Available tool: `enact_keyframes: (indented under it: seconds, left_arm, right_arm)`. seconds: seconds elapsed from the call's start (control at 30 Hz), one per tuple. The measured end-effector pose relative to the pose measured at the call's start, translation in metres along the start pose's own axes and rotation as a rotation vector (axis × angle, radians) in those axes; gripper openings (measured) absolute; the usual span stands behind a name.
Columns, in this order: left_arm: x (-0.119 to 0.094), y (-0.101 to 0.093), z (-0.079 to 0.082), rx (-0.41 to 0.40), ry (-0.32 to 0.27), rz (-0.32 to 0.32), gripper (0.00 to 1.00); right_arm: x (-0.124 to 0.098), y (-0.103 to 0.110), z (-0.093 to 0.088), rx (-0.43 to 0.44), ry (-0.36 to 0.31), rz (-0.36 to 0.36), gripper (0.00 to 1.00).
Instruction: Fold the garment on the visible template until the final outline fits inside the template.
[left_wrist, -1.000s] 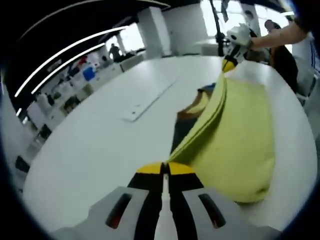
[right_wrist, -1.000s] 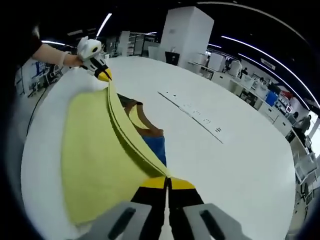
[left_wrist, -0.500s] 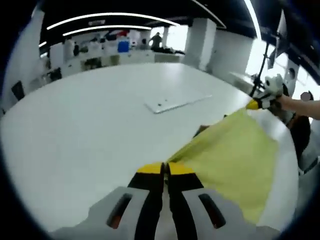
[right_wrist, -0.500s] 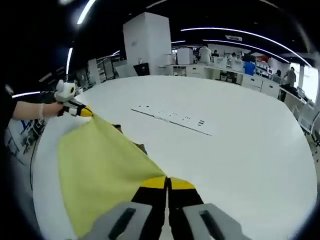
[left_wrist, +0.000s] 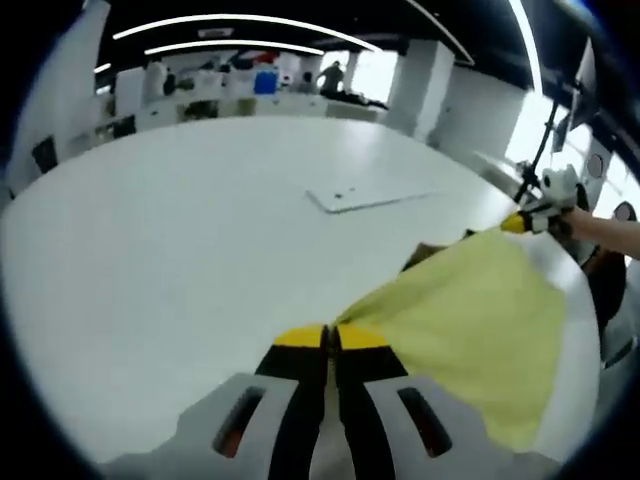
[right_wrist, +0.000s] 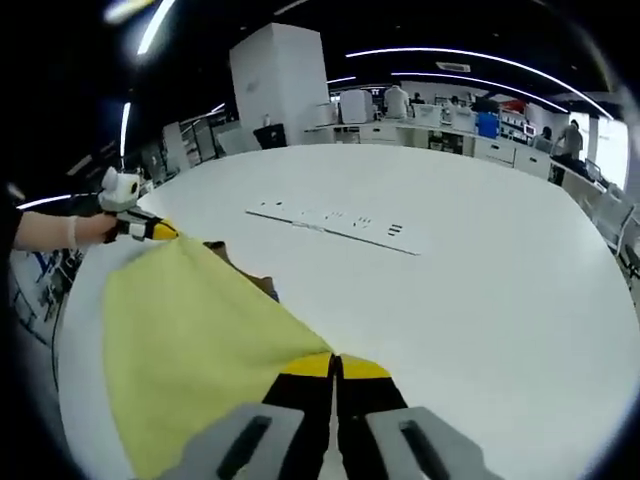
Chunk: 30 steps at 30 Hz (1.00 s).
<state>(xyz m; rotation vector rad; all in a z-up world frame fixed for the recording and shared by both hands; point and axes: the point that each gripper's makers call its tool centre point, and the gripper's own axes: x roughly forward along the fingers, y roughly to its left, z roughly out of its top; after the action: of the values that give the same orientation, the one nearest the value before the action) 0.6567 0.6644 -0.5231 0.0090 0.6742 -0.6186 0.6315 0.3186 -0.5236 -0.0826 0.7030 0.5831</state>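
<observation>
A pale yellow-green cloth garment (left_wrist: 478, 330) is stretched taut between the two grippers, sloping over the near edge of a big round white table (left_wrist: 170, 240). In the left gripper view it fans out from the yellow-tipped jaws of the left gripper (left_wrist: 331, 338), which are pressed together on one corner of the cloth, toward the right gripper (left_wrist: 516, 223) at the far right, whose yellow tip pinches the opposite corner. In the right gripper view the same yellow-green cloth garment (right_wrist: 190, 340) spreads leftward from the right gripper (right_wrist: 336, 366), jaws closed on its corner, up to the left gripper (right_wrist: 160, 231), held by a person's hand (right_wrist: 88, 229) with the forearm reaching in from the left.

Just past the top edge of the cloth a dark brown and blue patch (right_wrist: 258, 285) shows on the tabletop, partly hidden by the garment; what it is cannot be told.

Farther out on the table lies a long flat white strip with small dark marks (right_wrist: 335, 222), well apart from the garment; it also appears in the left gripper view (left_wrist: 368, 198).

Beyond the table is an open office: a large white square column (right_wrist: 280, 75), rows of white counters with people standing at them (right_wrist: 480, 120), long ceiling light strips (left_wrist: 240, 22), and bright windows (left_wrist: 375, 72).
</observation>
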Motion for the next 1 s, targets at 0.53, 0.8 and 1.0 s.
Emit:
enact_keyframes:
  seconds: [0.53,0.8,1.0]
  left_arm:
    - [0.0,0.002,-0.002,0.103,0.003,0.007,0.05]
    - [-0.009,-0.007,-0.004,0.119,-0.016,-0.032,0.29]
    - [-0.017,-0.016,-0.004,0.11,-0.037,-0.075,0.39]
  right_arm:
    - [0.003,-0.001,0.004,-0.019,-0.027,0.001,0.02]
    - [0.002,0.008,0.012,-0.021,-0.054,0.034,0.33]
    - [-0.001,0.019,0.011,-0.056,-0.069,0.055,0.58]
